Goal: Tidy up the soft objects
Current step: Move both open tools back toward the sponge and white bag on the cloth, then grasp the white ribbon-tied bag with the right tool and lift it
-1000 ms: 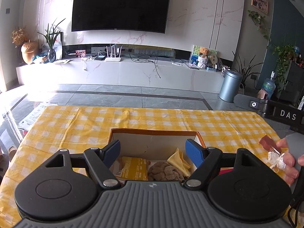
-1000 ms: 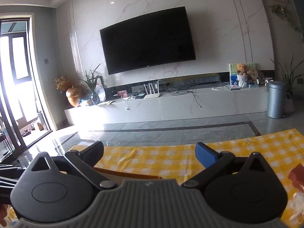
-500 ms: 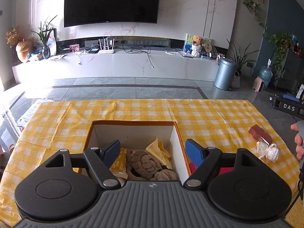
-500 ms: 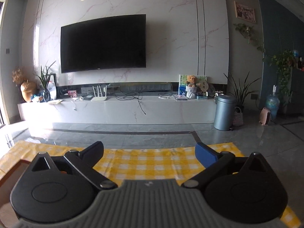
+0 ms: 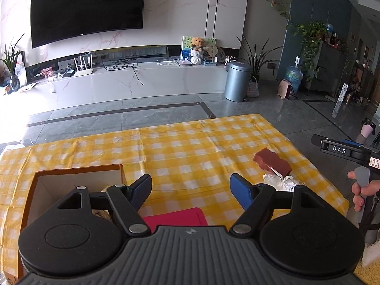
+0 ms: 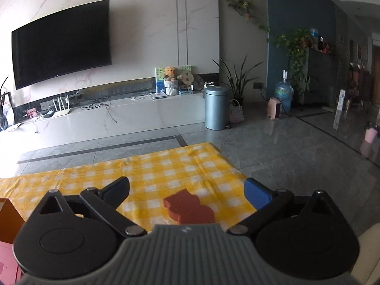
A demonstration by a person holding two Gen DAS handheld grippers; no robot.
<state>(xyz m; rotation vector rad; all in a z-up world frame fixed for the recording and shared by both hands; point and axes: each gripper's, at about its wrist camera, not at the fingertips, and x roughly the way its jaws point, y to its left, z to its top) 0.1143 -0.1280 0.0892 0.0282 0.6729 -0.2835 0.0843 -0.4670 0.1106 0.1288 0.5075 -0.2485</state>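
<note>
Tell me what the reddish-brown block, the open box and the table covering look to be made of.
Reddish-brown block: probably sponge or foam, with a matte, porous-looking face and wavy cut edges. Open box: cardboard, with thin stiff walls, an orange outside and a plain pale inside. Table covering: yellow-and-white checked cloth, possibly coated; it shows creases and a slight sheen.

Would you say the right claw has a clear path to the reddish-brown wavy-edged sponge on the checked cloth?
Probably yes: the right claw is open, the reddish-brown wavy-edged sponge lies between its fingers, nothing intervening.
</note>
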